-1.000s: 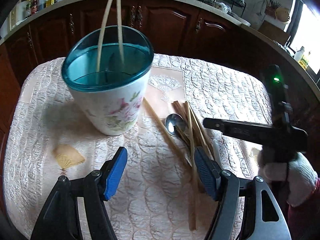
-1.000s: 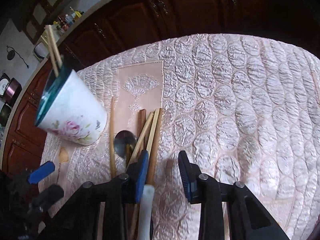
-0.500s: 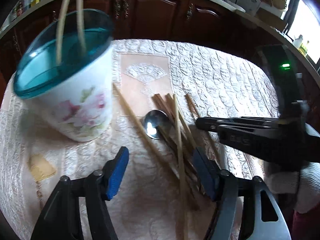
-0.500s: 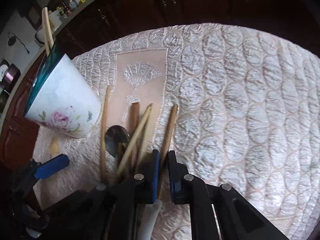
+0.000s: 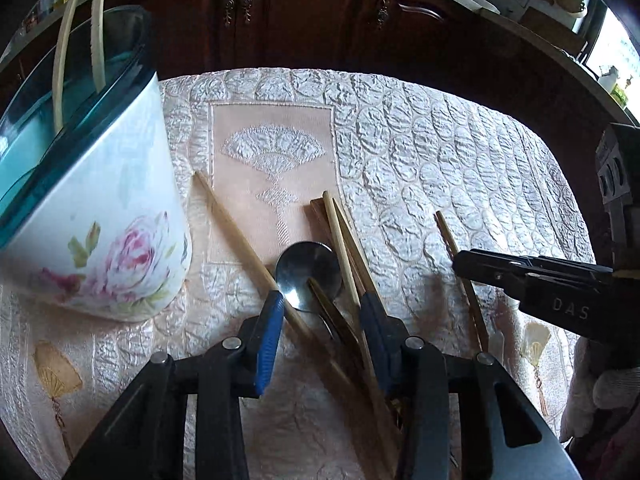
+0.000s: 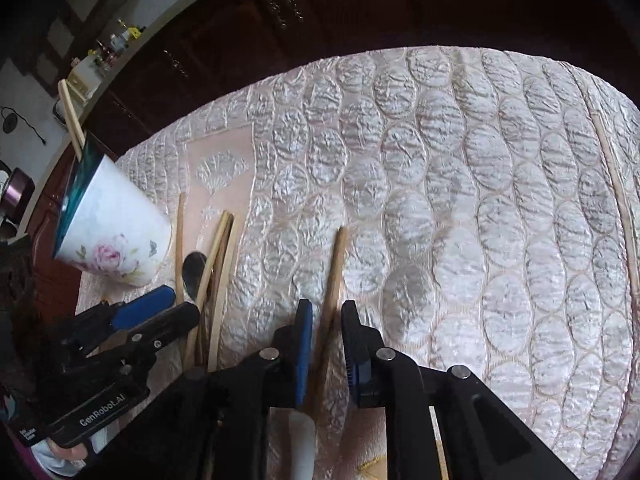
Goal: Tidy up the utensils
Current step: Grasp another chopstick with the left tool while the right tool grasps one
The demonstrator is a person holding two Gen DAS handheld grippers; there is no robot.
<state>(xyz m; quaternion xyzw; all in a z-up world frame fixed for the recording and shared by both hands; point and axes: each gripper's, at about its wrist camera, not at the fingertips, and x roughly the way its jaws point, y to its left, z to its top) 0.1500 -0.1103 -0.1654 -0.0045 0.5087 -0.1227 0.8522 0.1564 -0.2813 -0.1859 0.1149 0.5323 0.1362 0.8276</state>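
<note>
A floral cup with a teal rim (image 5: pixel 100 220) (image 6: pixel 116 236) holds two pale chopsticks (image 5: pixel 60 60). To its right, a metal spoon (image 5: pixel 308 272) (image 6: pixel 194 268) and several wooden chopsticks (image 5: pixel 344 240) lie in a pile on the quilted cloth. My left gripper (image 5: pixel 322 312) (image 6: pixel 184 302) straddles this pile. Its jaws are closing around the spoon handle and chopsticks, and the pads are close to the outer sticks. My right gripper (image 6: pixel 326 320) (image 5: pixel 460 260) is over a single brown chopstick (image 6: pixel 334 272) (image 5: pixel 446 232) lying apart from the pile. Its jaws are opening, with a gap on each side of the stick.
The cream quilted tablecloth (image 6: pixel 460 200) covers the table. Dark wooden cabinets (image 5: pixel 320 12) stand behind its far edge. A white handle (image 6: pixel 300 440) lies under the right gripper. A gloved hand (image 5: pixel 600 392) holds the right gripper.
My left gripper has come down and rightward from the cup onto the pile, its jaws narrowing. My right gripper shut on one brown chopstick, pulled it right, clear of the pile, and has loosened.
</note>
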